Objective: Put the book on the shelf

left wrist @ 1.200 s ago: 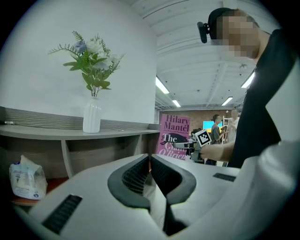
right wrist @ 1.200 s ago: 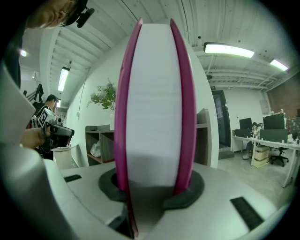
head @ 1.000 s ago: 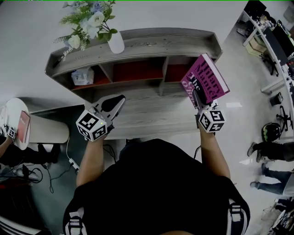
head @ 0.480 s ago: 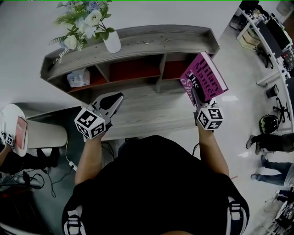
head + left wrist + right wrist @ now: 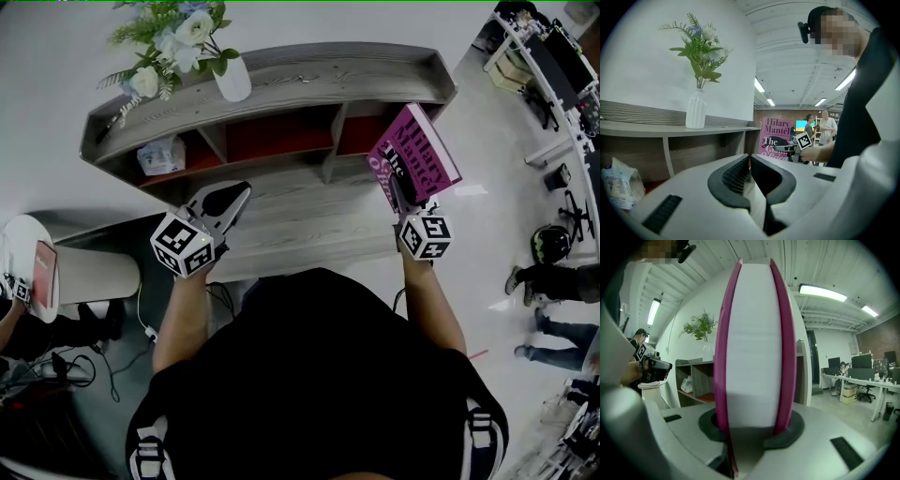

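So, pkt (image 5: 159, 155) in left shelf (image 5: 309, 77) cubby

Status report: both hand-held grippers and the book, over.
Right hand-held gripper shut on pink book, held upright before shelf, not yet shelved. Left hand-held gripper shut, empty. Nothing seen blocking right compartment.

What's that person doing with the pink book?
A person stands at a grey wooden shelf with a gripper in each hand. The right gripper is clamped on a pink book, with the book upright in front of the shelf's right-hand compartment. The book is not on the shelf yet. The left gripper is shut and empty, pointing toward the shelf. A white vase of flowers sits on top.
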A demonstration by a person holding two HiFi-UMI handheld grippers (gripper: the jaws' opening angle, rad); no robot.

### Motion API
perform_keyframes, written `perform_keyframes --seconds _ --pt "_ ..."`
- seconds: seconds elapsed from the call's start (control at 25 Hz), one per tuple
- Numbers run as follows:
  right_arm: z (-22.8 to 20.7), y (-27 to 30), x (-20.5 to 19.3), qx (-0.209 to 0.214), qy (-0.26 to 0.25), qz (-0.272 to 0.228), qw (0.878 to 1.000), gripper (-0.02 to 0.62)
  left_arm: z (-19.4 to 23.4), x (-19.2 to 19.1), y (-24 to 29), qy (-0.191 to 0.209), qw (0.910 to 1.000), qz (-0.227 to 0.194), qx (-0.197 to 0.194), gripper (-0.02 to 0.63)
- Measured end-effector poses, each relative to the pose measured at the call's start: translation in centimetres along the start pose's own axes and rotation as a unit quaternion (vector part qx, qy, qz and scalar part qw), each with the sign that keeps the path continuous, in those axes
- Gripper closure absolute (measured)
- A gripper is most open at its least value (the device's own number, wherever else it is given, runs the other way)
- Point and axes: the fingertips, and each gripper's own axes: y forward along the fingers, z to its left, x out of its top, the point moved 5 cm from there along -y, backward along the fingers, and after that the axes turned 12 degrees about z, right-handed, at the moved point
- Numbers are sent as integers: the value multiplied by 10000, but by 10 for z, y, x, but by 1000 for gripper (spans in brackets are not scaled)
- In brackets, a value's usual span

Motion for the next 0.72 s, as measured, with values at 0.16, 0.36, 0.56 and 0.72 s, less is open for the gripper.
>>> perform_keyframes --seconds 0.16,0.36,0.56,0.72 --pt "5 9 -8 -64 -18 -24 10000 443 8 -4 -1 -41 10000 24 -15 574" --pt "11 20 -19 -182 -63 53 9998 445 18 -5 -4 -28 10000 68 -44 574" --pt "16 31 -28 -300 -131 123 9994 444 30 -7 -7 -105 9999 82 -98 574" --pt "19 40 -35 -371 -77 162 9991 445 38 -9 -10 -77 9998 154 -118 574"
